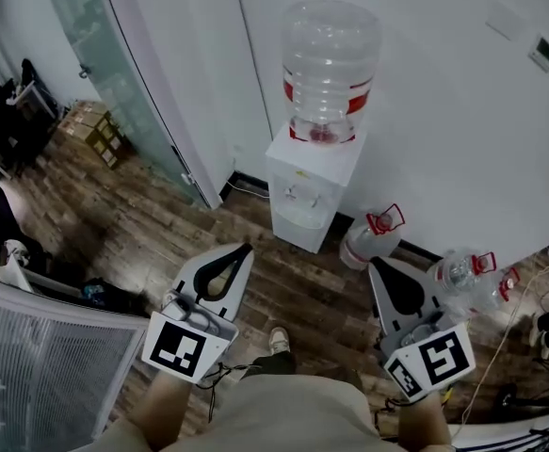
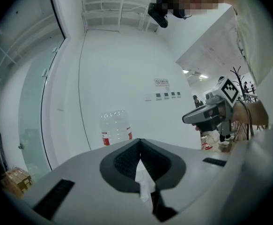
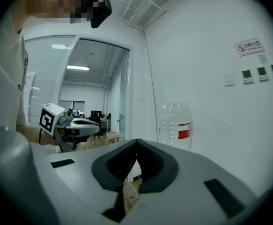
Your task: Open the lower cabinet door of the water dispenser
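A white water dispenser stands against the wall with a clear bottle on top. Its lower front is steeply foreshortened, and I see no gap at the door. My left gripper is held over the wooden floor, short of the dispenser and to its left, jaws shut and empty. My right gripper hovers to the dispenser's right, also shut and empty. In the left gripper view the closed tips point toward the bottle. The right gripper view shows closed tips beside the bottle.
A spare bottle with a red handle lies on the floor right of the dispenser, and more bottles lie further right. A glass door stands at the left, with cardboard boxes beyond it. Cables trail at the right.
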`<state>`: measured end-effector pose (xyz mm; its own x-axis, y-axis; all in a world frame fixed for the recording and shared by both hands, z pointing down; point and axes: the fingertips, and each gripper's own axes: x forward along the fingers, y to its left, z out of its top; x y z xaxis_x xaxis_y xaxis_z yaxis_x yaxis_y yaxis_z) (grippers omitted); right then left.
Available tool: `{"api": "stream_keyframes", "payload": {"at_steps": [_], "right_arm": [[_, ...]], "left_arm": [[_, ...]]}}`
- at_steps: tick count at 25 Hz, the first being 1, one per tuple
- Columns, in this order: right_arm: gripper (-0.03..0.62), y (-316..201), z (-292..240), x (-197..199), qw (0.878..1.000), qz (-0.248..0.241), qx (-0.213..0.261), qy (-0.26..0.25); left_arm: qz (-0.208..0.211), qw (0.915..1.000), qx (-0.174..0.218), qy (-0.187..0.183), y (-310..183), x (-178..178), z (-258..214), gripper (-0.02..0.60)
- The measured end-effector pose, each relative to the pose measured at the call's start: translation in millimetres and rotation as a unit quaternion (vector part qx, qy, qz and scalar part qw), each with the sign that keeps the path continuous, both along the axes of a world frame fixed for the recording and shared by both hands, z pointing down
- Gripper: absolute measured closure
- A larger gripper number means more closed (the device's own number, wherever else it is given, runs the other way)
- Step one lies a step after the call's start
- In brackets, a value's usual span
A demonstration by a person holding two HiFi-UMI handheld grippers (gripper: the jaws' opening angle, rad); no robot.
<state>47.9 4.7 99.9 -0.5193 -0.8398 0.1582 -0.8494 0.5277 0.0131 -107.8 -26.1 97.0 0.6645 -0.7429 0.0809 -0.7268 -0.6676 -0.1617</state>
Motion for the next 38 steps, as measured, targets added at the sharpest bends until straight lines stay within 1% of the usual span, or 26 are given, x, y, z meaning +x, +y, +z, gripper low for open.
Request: {"api": "stream_keyframes", "payload": {"at_steps": [5,11,16,19,24,28,30,33,35,38], "right_arm": [[0.588,-29.3,0.9,-4.1,1.0,0.012,0.0,0.004],[0.588,-52.6,7.6,2.7,1.0,0.015,-0.008,0.012],[0.588,-76.3,17.2,20.7,1.0,0.005,-0.017,0.01],[0.588,-91.1,23.2,31.9,1.0,-0.011,-0.023,0.01],[0.588,-119.0,32.5,51.7,0.999,-0.023,-0.021,-0.012],[0.56,-144.8,45.3,63.0,0.999,-0.016,-0.015,-0.033],[0.534,-160.6,54.9,65.9,0.999,-0.015,-0.011,-0.045],[0.498,-181.5,72.7,61.5,0.997,-0.038,-0.01,-0.07],[0.462,-192.9,87.4,56.2,0.996,-0.049,-0.009,-0.071],[0.431,-210.3,116.9,53.2,0.997,-0.047,-0.014,-0.059]], "left_arm": [[0.002,1.0,-0.006,0.004,-23.5,-9.1,3.8,0.575],[-0.014,0.9997,-0.016,0.01,-45.7,-11.6,11.2,0.575],[-0.033,0.9992,-0.019,0.008,-64.7,4.9,16.0,0.575],[-0.043,0.9986,-0.025,0.016,-72.7,17.9,17.1,0.575],[-0.054,0.9979,-0.029,0.02,-94.0,38.0,29.0,0.575],[-0.057,0.9976,-0.036,0.016,-112.5,46.5,51.9,0.575],[-0.06,0.9976,-0.031,0.015,-125.4,49.8,62.4,0.575],[-0.08,0.9963,-0.017,0.024,-144.4,49.1,77.3,0.575],[-0.087,0.9956,-0.021,0.027,-153.9,47.7,92.1,0.575],[-0.086,0.9951,-0.032,0.038,-166.3,47.3,115.3,0.575]]}}
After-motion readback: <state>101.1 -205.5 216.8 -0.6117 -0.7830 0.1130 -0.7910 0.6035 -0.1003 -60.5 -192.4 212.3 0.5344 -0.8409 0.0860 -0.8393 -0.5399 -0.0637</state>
